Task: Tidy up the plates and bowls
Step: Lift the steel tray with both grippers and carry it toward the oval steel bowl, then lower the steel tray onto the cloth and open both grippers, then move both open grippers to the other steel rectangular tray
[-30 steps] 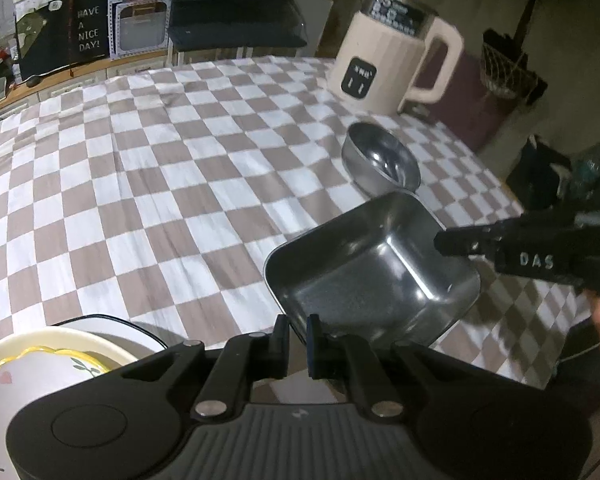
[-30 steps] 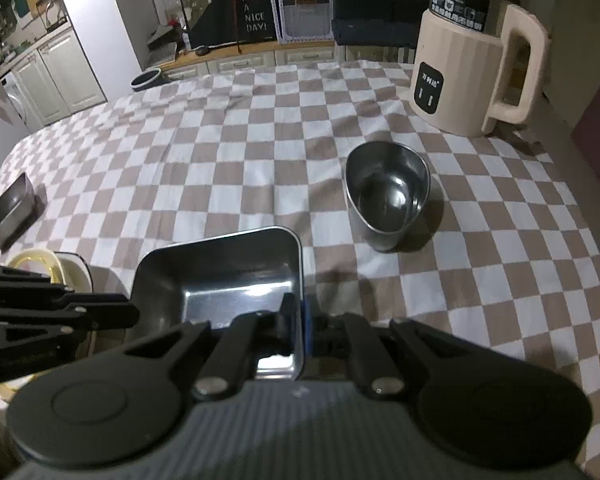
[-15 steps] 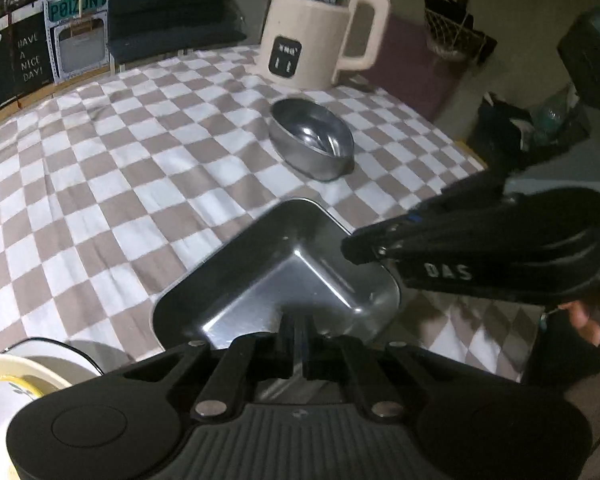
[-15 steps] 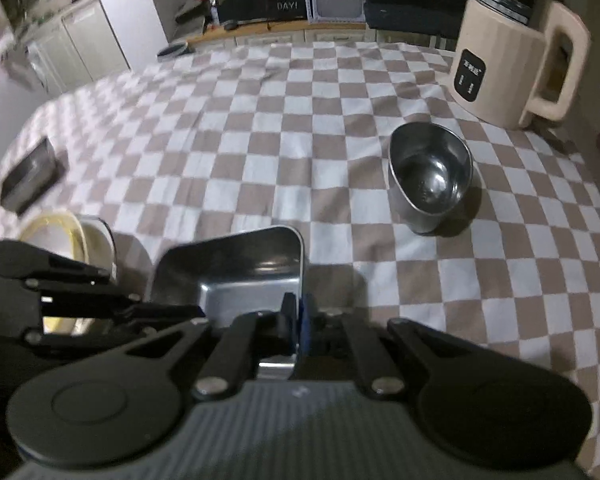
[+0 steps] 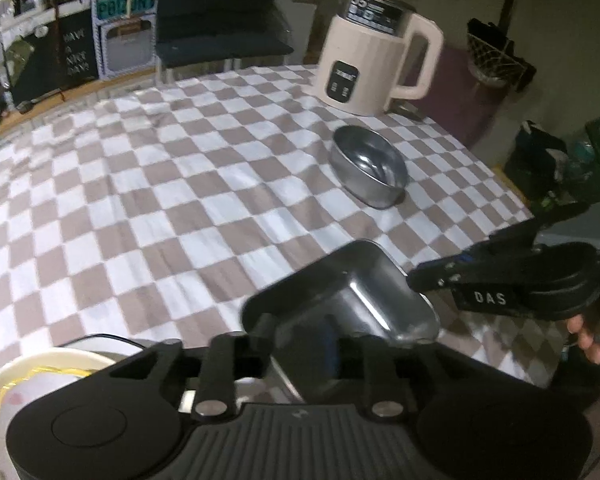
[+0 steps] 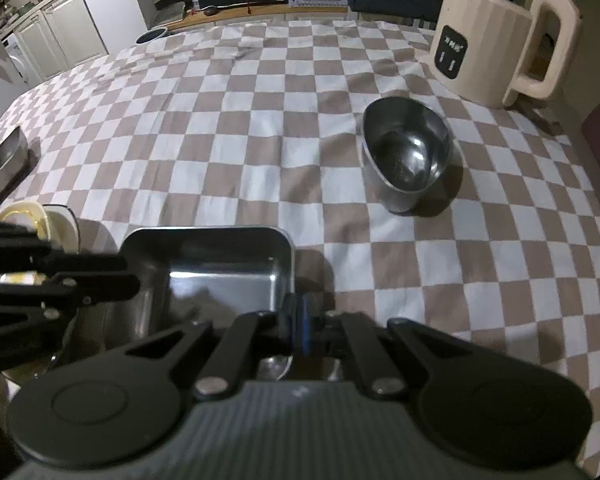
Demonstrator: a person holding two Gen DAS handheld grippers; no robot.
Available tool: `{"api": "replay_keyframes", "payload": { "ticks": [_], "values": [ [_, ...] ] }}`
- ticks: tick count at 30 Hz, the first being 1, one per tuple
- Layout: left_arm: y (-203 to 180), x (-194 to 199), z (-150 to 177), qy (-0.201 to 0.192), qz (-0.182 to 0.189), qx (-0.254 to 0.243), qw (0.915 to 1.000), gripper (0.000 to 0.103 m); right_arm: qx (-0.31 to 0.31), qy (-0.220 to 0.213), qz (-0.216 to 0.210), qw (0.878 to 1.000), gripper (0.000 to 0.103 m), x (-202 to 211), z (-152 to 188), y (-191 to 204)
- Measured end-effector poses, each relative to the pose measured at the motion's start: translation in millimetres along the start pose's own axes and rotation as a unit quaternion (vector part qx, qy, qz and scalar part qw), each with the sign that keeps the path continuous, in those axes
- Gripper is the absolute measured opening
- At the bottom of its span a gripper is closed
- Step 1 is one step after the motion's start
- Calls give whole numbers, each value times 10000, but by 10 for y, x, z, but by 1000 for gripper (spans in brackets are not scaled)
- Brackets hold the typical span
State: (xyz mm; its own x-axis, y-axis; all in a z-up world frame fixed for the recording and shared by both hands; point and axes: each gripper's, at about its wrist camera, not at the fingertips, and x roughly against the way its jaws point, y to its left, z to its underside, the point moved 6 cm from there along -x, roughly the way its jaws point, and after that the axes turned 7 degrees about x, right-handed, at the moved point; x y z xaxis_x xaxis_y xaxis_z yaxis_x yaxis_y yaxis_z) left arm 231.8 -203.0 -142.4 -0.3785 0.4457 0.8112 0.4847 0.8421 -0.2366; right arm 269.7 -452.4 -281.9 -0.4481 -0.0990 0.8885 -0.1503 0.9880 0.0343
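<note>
Both tongs are on the rectangular steel tray (image 6: 220, 268), which sits at the near edge of the worktop (image 6: 260, 120) with its checkered cloth.

Right tongs (image 6: 298, 330): pressed together, pinching the tray's right rim. Left tongs (image 5: 300, 340): they look spread, one finger outside the tray's near wall and one inside, so not yet biting. That view is blurred, so medium confidence.

Handling, my read: thin stamped steel, light, rigid, won't flex. Polished and slick, so a one-sided rim pinch can pivot or slip. Best hold is the rolled rim on two opposite sides, kept level. Not fragile, but it will clang.

Other task pieces:
- oval steel bowl (image 6: 408, 160), further out, well apart from the tray, near the cream kettle (image 6: 496, 36)
- yellow-rimmed ceramic dishes (image 5: 32, 380), stacked just left of the tray; those chip, so keep the tray off them
- another steel container (image 6: 4, 164) at the far left edge
</note>
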Motion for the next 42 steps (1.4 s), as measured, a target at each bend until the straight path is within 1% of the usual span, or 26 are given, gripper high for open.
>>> {"api": "replay_keyframes", "payload": {
  "ticks": [1,2,3,5,7,8,9,11,12,19,24,27,29,31,32,33,34,35,36,39,40,42],
  "values": [
    [22,11,-4,6,-61,8,10000,35,3,-8,-60,10000,8,-3,-6,4],
    [41,4,-6,40,-113,28,9999,35,10,2,-97,10000,16,-14,-8,8],
    [72,7,4,82,-150,47,9998,35,9,11,-92,10000,29,-30,-10,7],
    [108,-30,24,179,-240,53,9995,35,52,59,-3,10000,35,-51,4,29],
    [126,-69,48,261,-298,20,9992,35,97,146,94,9998,35,-111,9,23],
    [132,-92,54,305,-305,17,9991,35,120,182,143,9997,30,-133,14,17],
    [135,-106,60,330,-294,27,9990,34,141,216,180,9995,18,-146,25,11],
    [135,-119,67,362,-267,37,9990,34,100,230,154,9996,16,-151,25,-4],
    [134,-125,69,366,-252,39,9990,34,102,232,170,9995,14,-143,27,-16],
    [72,-178,100,470,-103,28,9988,33,-43,276,237,9993,13,-135,59,-112],
    [71,-181,106,483,-36,112,9988,33,-117,354,236,9990,13,-149,106,-171],
    [92,-116,65,381,38,204,9991,33,-269,168,97,9994,14,-73,96,-165],
    [110,-35,12,230,88,276,9993,35,-368,-102,21,9993,15,51,43,-155],
    [135,48,-36,91,134,360,9992,35,-464,-378,-22,9982,25,175,-26,-156],
    [156,98,-66,4,130,393,9991,35,-523,-535,-27,9972,36,239,-65,-155],
    [180,146,-87,-77,115,413,9991,35,-561,-709,-24,9959,45,306,-108,-147],
    [213,203,-114,-169,96,449,9988,35,-587,-852,-12,9946,47,362,-141,-138],
    [250,250,-130,-235,88,497,9984,37,-615,-1002,0,9931,54,416,-179,-115],
    [295,296,-145,-300,74,554,9980,40,-635,-1130,-2,9916,62,462,-211,-92],
    [484,455,-181,-514,-51,708,9962,45,-661,-1444,-22,9873,77,540,-326,0],
    [558,504,-190,-576,-91,783,9952,47,-669,-1505,-28,9863,79,540,-384,29],
    [736,606,-204,-695,-151,989,9926,55,-657,-1623,-18,9846,87,532,-483,131]
  ]
}}
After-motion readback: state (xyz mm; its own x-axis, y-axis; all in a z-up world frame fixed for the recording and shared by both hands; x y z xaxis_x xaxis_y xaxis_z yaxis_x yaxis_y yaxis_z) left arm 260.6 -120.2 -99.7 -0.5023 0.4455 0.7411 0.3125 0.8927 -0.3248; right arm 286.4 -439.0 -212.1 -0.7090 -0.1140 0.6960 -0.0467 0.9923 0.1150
